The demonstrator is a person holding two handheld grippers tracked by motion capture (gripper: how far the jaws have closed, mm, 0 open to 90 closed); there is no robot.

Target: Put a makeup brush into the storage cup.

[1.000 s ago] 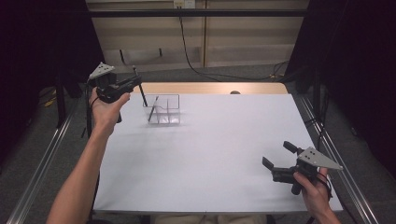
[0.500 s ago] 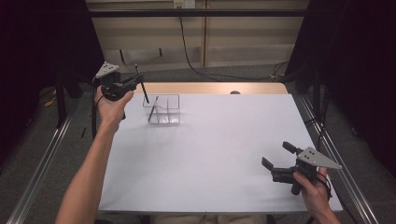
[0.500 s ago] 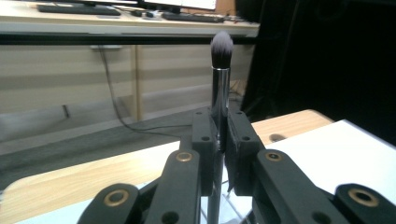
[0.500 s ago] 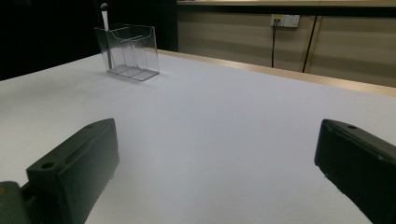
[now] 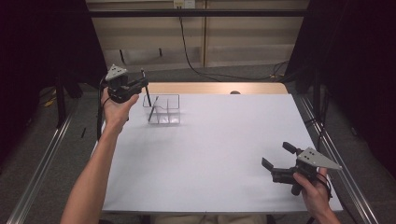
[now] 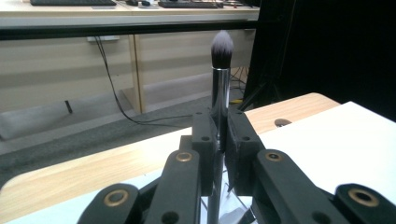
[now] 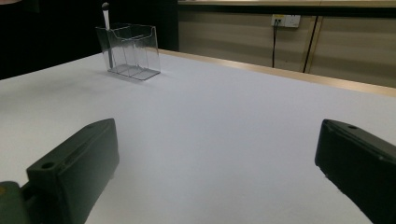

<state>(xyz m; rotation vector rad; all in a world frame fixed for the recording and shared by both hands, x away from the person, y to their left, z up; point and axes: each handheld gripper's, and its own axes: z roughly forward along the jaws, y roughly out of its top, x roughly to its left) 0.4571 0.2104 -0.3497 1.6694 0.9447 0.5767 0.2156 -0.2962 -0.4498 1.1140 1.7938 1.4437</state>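
Since the earlier high-view frames your left gripper (image 5: 140, 85) has carried the makeup brush (image 5: 146, 90) in toward the clear organizer (image 5: 164, 110) and a little lower; your right gripper (image 5: 276, 162) has kept its spot near the table's near right corner.

Left side: your jaws are clamped tight on the brush's silver handle, bristle head up. In the left gripper view the handle (image 6: 220, 105) rises straight between the two black pads, and the dark, pale-tipped bristles stand clear above them. Below the pads the handle drops out of the bottom of that view, so its lower end is cut off there. From above, the brush's thin dark line runs down from your jaws to the organizer's near left corner; whether the tip is inside a compartment, against the wall or just above the rim you cannot tell, since the clear walls blur together.

Right side: your jaws stand wide with nothing between them, hovering low over the white table (image 5: 215, 158). In the right gripper view each jaw is cut off by the frame edge. Far ahead of those jaws sits the organizer (image 7: 130, 51), the brush (image 7: 107, 28) upright at its left edge, and its dividers hard to count through the glare.
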